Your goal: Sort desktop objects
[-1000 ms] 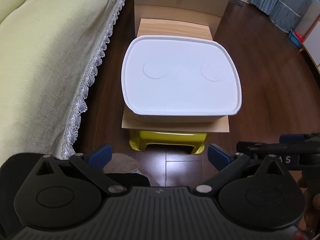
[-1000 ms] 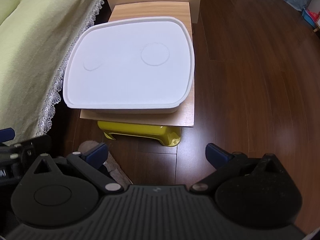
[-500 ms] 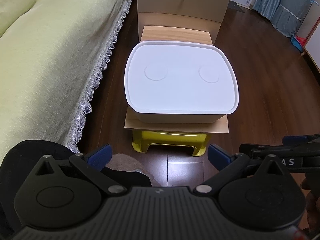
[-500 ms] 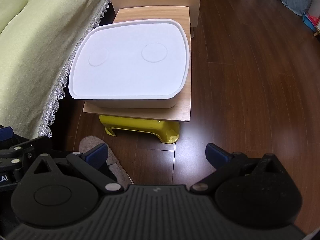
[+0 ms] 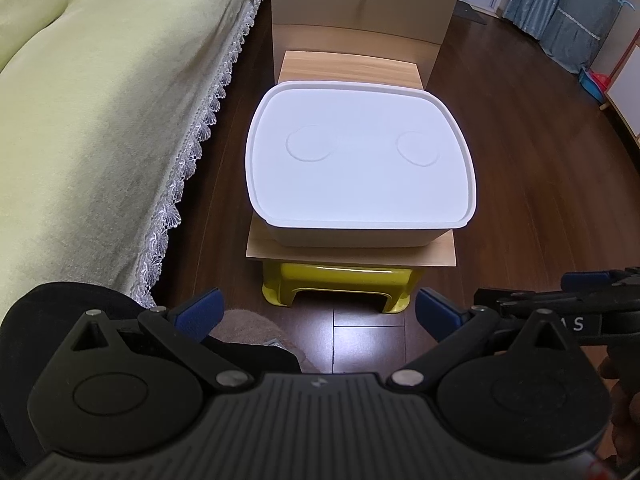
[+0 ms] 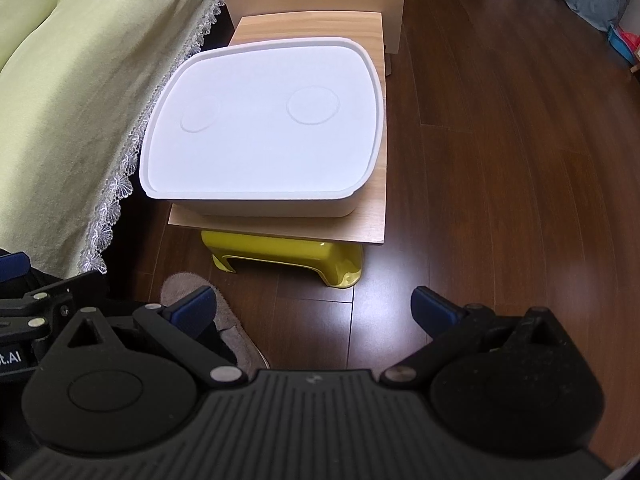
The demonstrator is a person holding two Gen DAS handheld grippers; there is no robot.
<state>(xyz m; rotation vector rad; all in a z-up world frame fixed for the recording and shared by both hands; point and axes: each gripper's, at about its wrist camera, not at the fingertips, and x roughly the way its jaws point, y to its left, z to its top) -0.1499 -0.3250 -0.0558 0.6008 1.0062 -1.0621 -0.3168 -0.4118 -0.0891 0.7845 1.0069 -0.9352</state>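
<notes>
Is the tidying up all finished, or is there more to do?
It looks finished or nearly so. The white box sits closed, lid on, on the wooden board over the yellow stool. No loose things show. The left gripper and right gripper are open and empty. What's inside the box is hidden.

Both grippers pulled back from white lidded box, now farther off w/ more floor visible.
</notes>
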